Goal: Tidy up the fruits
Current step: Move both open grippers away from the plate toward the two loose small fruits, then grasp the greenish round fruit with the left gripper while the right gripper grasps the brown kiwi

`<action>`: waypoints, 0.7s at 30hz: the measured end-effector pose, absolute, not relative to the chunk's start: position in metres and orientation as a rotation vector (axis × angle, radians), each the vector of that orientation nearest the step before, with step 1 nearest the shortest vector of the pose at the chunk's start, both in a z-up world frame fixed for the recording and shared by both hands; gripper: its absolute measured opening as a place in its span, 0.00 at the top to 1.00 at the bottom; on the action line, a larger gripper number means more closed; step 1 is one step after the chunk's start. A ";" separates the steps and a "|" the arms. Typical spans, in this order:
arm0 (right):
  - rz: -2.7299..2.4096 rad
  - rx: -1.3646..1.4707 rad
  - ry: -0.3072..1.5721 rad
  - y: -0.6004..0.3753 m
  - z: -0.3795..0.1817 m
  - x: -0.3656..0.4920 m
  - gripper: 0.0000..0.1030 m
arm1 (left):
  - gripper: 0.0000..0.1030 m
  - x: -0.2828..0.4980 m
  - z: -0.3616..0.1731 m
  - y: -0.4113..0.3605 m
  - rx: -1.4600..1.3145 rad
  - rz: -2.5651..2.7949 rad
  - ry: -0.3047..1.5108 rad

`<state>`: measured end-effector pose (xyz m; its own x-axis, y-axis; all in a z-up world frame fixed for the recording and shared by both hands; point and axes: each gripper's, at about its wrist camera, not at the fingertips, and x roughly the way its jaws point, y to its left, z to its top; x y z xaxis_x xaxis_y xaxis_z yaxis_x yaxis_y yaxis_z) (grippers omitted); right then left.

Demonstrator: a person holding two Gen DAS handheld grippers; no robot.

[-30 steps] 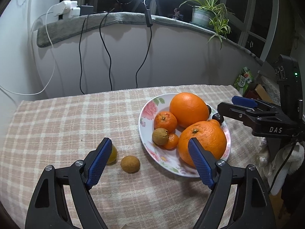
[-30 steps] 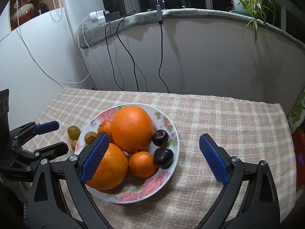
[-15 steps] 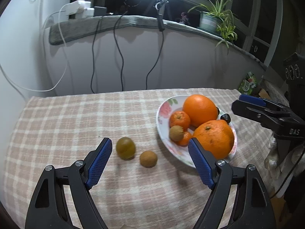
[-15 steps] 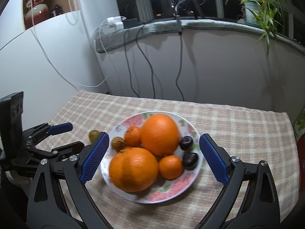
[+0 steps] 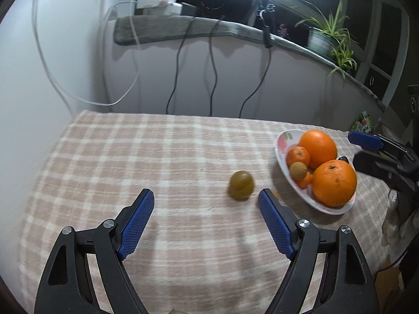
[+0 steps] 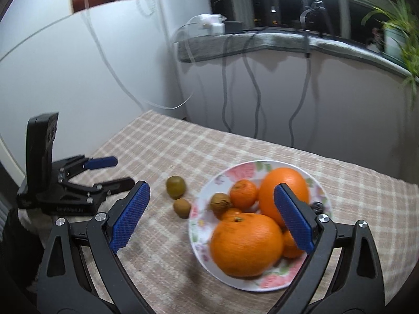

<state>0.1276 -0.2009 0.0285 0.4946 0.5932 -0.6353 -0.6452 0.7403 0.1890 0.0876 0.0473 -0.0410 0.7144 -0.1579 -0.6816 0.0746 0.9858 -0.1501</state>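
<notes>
Left claw (image 5: 205,217) is spread wide with nothing in it, hovering over the checked cloth on the bench (image 5: 157,157). Just ahead of its right pad sits a greenish-yellow fruit (image 5: 241,188) loose on the cloth, not touching either finger. From the right wrist view there's also a smaller brown fruit (image 6: 181,207) right beside it, just off the plate's edge; in the left view that one is pretty much hidden behind the blue pad.

Right claw (image 6: 212,217) is released too, empty, hanging over the near side of the floral plate (image 6: 227,174). Its right pad overlaps the pile in the picture, but I can't tell if it's actually touching anything.

On the plate: two big oranges, one at the front (image 6: 246,244) and one behind it (image 6: 286,185), a small mandarin (image 6: 243,193), a brown wrinkly fruit (image 6: 220,202) next to that, another small orange one mostly covered, and something dark (image 6: 317,206) at the far right rim.

Behind the bench, cables hang down a white wall from a grey ledge, with a potted plant (image 5: 328,41) up there.
</notes>
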 end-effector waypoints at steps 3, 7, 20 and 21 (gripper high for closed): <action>0.776 -0.121 0.733 -0.188 0.026 0.122 0.05 | 0.22 0.087 -0.043 0.058 -0.128 -0.121 0.767; 0.812 -0.132 0.743 -0.175 0.022 0.114 0.06 | 0.25 0.088 -0.045 0.064 -0.142 -0.132 0.768; 0.736 0.014 0.928 -0.150 -0.023 0.093 0.45 | 0.50 0.102 -0.047 0.056 -0.157 -0.289 0.789; 0.717 0.041 0.944 -0.148 -0.029 0.092 0.46 | 0.53 0.103 -0.047 0.056 -0.155 -0.298 0.790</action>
